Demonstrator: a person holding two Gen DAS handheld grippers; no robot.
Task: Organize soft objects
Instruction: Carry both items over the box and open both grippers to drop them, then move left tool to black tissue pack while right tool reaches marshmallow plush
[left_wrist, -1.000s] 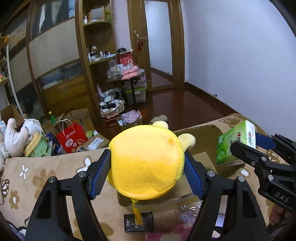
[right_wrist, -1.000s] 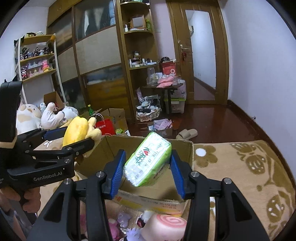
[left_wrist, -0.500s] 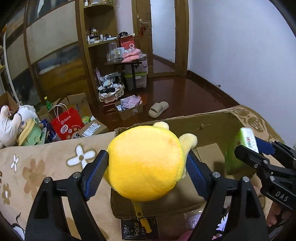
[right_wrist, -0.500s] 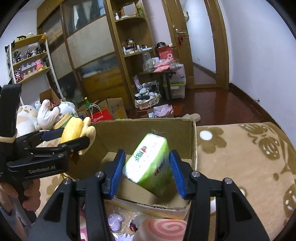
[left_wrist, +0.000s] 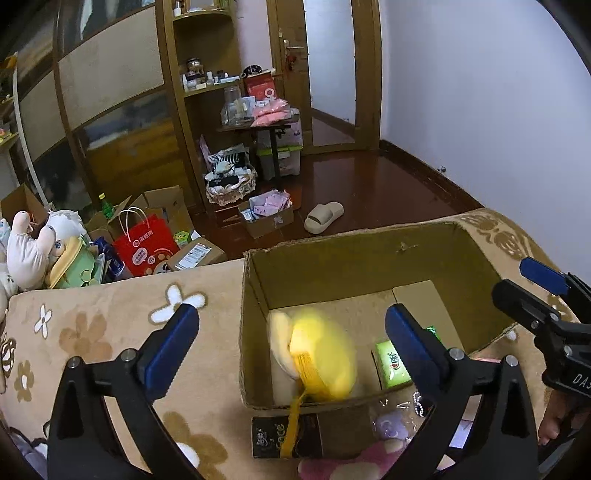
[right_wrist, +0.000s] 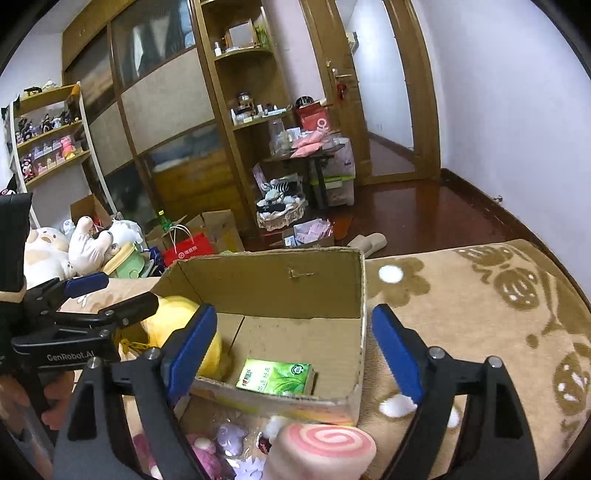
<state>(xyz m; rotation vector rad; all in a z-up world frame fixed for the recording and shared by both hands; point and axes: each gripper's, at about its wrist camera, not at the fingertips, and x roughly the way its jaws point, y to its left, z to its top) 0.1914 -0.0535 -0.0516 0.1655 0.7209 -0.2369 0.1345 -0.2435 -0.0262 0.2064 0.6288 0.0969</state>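
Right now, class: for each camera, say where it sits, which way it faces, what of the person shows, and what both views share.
Left wrist: on the left gripper, looking down into the cardboard box; a fingertip shows lower right.
Right wrist: on the right gripper, facing the same box from the other side; the left hand shows.
Shared: box, yellow plush, green tissue pack, both grippers open.

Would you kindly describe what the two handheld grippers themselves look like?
Both are black plastic frames with two long fingers tipped by blue pads and silver screws at the joints. The left gripper carries white "GenRobot.AI" lettering on its side, seen from the right wrist; the right gripper shows white letters "DAS". No cables or sleeves are visible.
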